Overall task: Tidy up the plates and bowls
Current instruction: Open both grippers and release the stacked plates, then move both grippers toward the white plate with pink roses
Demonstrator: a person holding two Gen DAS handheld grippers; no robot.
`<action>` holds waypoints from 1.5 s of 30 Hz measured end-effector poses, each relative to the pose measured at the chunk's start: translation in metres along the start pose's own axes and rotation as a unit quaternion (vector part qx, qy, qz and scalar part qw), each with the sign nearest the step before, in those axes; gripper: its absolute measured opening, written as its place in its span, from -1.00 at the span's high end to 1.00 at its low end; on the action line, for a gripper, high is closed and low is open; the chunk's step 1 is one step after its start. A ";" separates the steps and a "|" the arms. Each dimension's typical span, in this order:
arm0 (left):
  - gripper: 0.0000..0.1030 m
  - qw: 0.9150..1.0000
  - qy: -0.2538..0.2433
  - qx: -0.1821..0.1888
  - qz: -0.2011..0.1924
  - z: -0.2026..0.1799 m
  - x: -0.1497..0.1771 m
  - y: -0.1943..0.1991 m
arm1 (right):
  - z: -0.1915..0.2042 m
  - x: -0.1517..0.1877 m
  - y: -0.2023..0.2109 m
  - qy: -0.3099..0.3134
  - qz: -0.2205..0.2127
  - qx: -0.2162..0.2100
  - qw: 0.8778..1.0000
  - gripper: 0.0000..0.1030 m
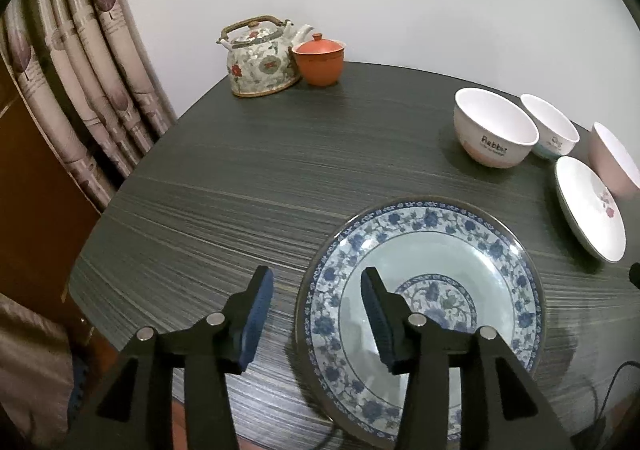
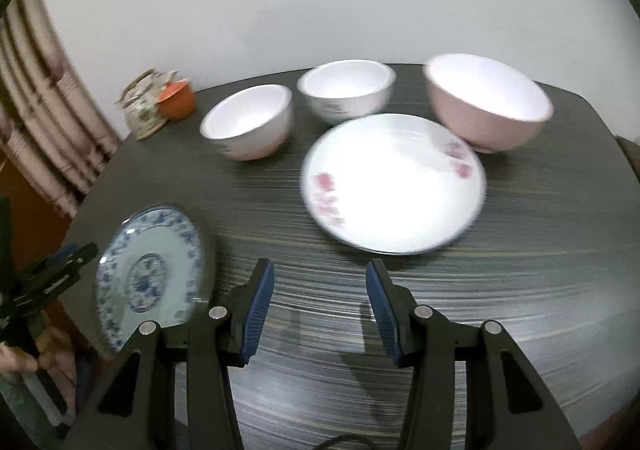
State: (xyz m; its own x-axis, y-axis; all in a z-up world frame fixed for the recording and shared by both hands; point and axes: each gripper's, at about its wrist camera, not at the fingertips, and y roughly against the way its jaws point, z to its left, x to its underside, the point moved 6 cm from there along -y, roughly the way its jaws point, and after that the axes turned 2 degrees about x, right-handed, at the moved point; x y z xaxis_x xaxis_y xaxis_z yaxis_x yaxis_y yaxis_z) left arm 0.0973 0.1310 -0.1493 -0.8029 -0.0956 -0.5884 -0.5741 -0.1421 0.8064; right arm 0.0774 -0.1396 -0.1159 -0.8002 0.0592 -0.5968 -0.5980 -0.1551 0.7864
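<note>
On the dark striped tabletop, the left gripper hangs with jaws released, straddling the near rim of the blue-and-white patterned porcelain plate. Rightward, the right gripper, empty and parted, faces the white floral ceramic plate. Both plates look stiff, glossy and breakable; the rim seems the likeliest hold.

dim indoor light, fisheye-bent dark edges; right wrist view motion-blurred, white plate glaring.

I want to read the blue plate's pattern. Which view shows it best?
The left wrist view: the blue-patterned plate is close and sharp, though one tong finger overlaps it. The right wrist view shows it small, at the left edge.
</note>
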 end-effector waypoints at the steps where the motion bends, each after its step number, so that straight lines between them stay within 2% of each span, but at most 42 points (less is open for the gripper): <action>1: 0.06 1.000 -0.001 0.000 -0.003 -0.001 -0.002 0.002 | -0.008 0.001 0.000 -0.007 0.000 0.003 1.000 0.11; 3: -0.15 1.000 -0.003 -0.002 -0.008 -0.004 -0.004 0.008 | -0.024 0.003 0.001 -0.021 0.000 0.011 1.000 0.11; 4: -0.16 1.000 -0.005 0.001 -0.009 -0.008 -0.006 0.011 | -0.031 0.004 0.001 -0.027 0.001 0.013 1.000 0.11; 8: -0.19 0.998 -0.041 0.037 -0.001 -0.042 -0.007 0.025 | -0.054 0.003 0.003 -0.048 -0.002 0.019 0.999 0.11; 11: -0.19 0.997 -0.063 0.048 -0.005 -0.069 -0.010 0.033 | -0.065 0.004 0.003 -0.058 0.000 0.021 0.998 0.08; 20: -0.20 0.991 -0.090 0.098 -0.008 -0.144 -0.009 0.044 | -0.072 -0.003 0.010 -0.052 -0.011 0.036 0.998 0.08; 28: -0.20 0.991 -0.088 0.104 0.002 -0.176 -0.016 0.032 | -0.073 -0.013 0.013 -0.033 -0.019 0.051 0.998 0.08; 32: -0.20 0.991 -0.089 0.104 0.008 -0.188 -0.021 0.023 | -0.076 -0.013 0.008 -0.034 -0.010 0.052 0.998 0.08; 38: -0.20 0.988 -0.083 0.127 0.022 -0.208 -0.028 0.010 | -0.079 -0.016 -0.001 -0.033 -0.001 0.053 0.998 0.08; 45: -0.20 0.987 -0.093 0.127 0.030 -0.229 -0.036 -0.005 | -0.088 -0.026 -0.012 -0.029 0.001 0.059 0.998 0.08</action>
State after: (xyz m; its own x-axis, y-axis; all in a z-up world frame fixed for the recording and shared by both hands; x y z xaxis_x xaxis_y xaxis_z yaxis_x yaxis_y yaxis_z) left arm 0.1660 -0.0902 -0.1461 -0.8387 0.0895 -0.5372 -0.5275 0.1115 0.8422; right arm 0.1093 -0.2259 -0.1236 -0.8004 0.1173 -0.5879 -0.5952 -0.0385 0.8026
